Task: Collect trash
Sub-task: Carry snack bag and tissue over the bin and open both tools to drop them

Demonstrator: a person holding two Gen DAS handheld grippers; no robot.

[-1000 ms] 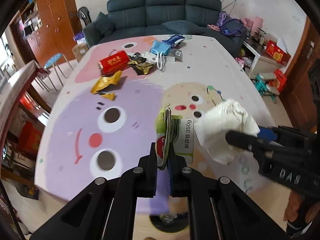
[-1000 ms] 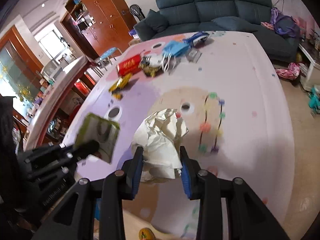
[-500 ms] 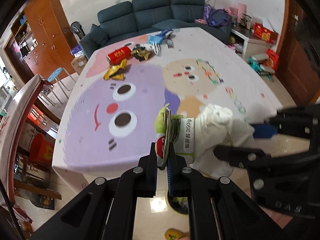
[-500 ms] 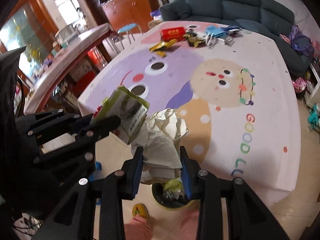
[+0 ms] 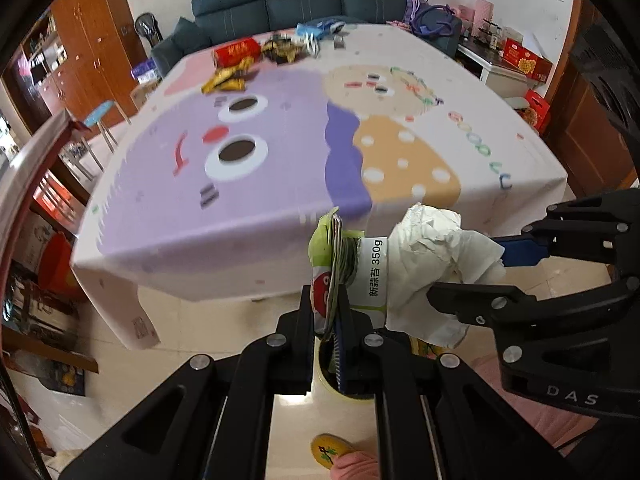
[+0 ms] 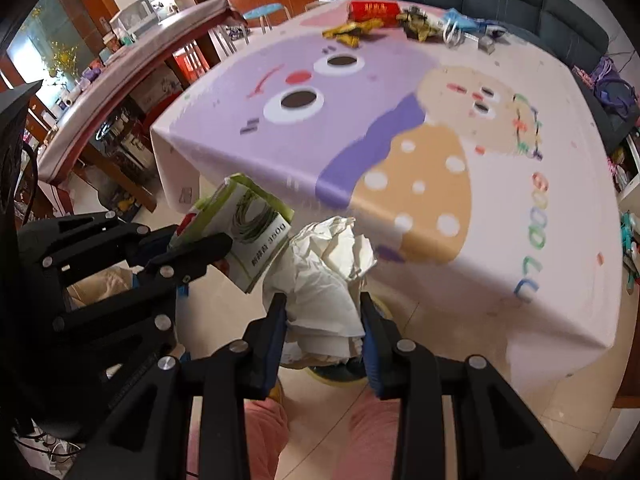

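Left tongs: my left gripper (image 5: pixel 331 320) was clamped flat on the green food packet (image 5: pixel 340 264), jaws nearly together with only the thin packet between them. In the right wrist view the same gripper (image 6: pixel 200 252) held it by one lower edge.

Packet: it stood out past the table edge, over the floor, just above the yellow-rimmed bin (image 5: pixel 348 394). I judged it light, thin and somewhat stiff, probably slick film, so an edge pinch was enough, though it could slide if I loosened at all.

Bin: on the floor below both tongs, mostly hidden by them; its rim (image 6: pixel 340 378) showed under the tissue.

Right tongs: my right gripper (image 6: pixel 324 320) was closed on the crumpled white tissue (image 6: pixel 328 280), jaws set apart by the width of the wad. From the left wrist view that gripper (image 5: pixel 464 272) came in from the right with the tissue (image 5: pixel 432 264) touching the packet's side.

Tissue: soft, very light, springy. I judged it best held through the thick middle, since a loose flap would tear or pull free.

Table: the cartoon tablecloth (image 5: pixel 280 140) lay behind and above both held pieces.

Far end: a red box (image 5: pixel 236 50), gold wrappers (image 5: pixel 226 80) and a blue bag (image 5: pixel 316 30) lay near the sofa side, well apart from my tongs and not yet collected.
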